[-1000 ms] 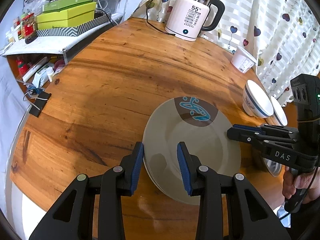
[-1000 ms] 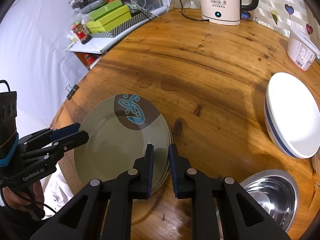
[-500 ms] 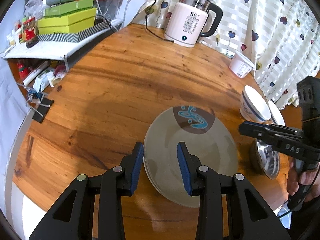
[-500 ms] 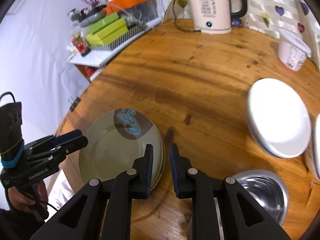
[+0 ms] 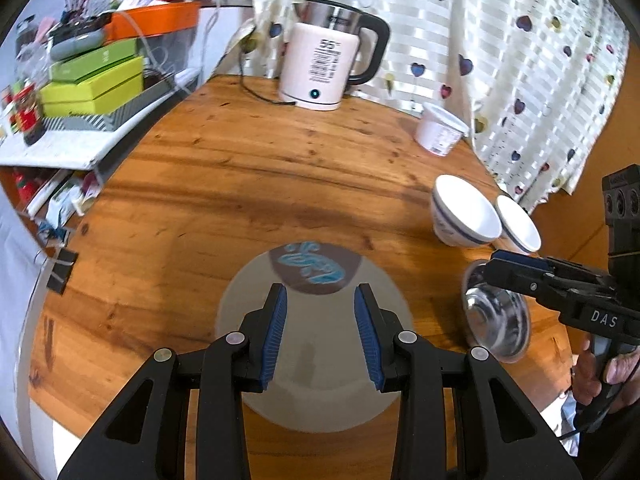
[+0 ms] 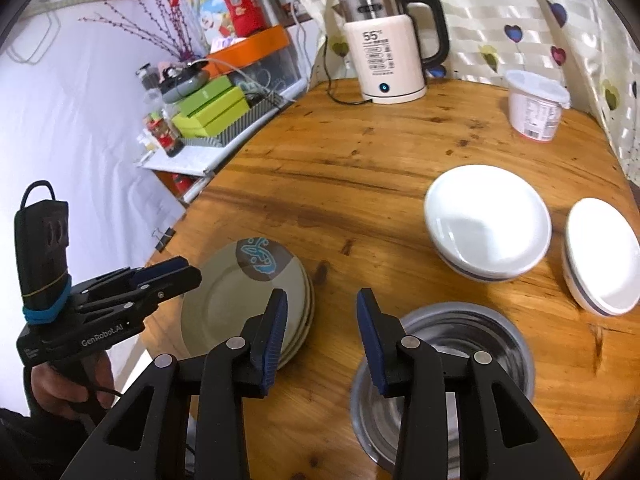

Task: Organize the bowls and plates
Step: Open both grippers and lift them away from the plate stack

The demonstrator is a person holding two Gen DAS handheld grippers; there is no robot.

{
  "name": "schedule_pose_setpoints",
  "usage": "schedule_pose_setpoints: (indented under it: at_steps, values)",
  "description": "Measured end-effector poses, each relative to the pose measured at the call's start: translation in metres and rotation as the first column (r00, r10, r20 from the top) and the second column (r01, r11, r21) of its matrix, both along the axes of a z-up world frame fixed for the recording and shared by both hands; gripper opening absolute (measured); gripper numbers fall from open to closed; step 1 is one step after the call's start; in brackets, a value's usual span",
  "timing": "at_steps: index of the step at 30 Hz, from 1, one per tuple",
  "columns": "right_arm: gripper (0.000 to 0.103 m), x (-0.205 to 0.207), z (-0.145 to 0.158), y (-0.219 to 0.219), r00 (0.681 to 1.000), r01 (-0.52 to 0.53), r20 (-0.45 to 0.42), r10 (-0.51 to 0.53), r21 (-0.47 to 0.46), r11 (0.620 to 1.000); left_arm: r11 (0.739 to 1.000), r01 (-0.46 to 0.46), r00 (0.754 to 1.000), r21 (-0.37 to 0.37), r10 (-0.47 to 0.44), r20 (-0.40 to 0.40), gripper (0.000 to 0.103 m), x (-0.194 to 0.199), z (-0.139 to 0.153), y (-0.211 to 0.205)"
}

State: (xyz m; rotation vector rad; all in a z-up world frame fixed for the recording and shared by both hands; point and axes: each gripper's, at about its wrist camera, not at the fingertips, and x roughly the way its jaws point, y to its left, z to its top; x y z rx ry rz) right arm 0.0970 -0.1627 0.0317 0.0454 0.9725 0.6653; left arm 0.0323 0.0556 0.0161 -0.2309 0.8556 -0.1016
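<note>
While we hover left hand-held gripper [image 5: 320, 332] over stacked plates [image 5: 316, 360] at tabletop [image 5: 224, 184] near edge, its jaws released, empty. Right hand-held gripper [image 6: 322, 336]: jaws just opening, nothing between, above steel bowl [image 6: 480, 344]. Two white bowls [image 6: 488, 220] beyond, kettle [image 6: 384, 60] far side.
</note>
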Motion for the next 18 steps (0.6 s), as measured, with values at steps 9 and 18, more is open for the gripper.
schedule_pose_setpoints:
  at_steps: [9, 18]
  values:
    - [0.035, -0.002, 0.004, -0.022, 0.998, 0.054, 0.011, -0.054, -0.001, 0.999, 0.998, 0.057, 0.998, 0.01, -0.057, 0.011, 0.036, 0.011, 0.007, -0.025]
    - [0.035, 0.0, 0.009, -0.037, 0.995, 0.098, 0.022, -0.098, 0.006, 0.995, 0.996, 0.089, 0.996, 0.017, -0.089, 0.011, 0.036, 0.022, 0.009, -0.037]
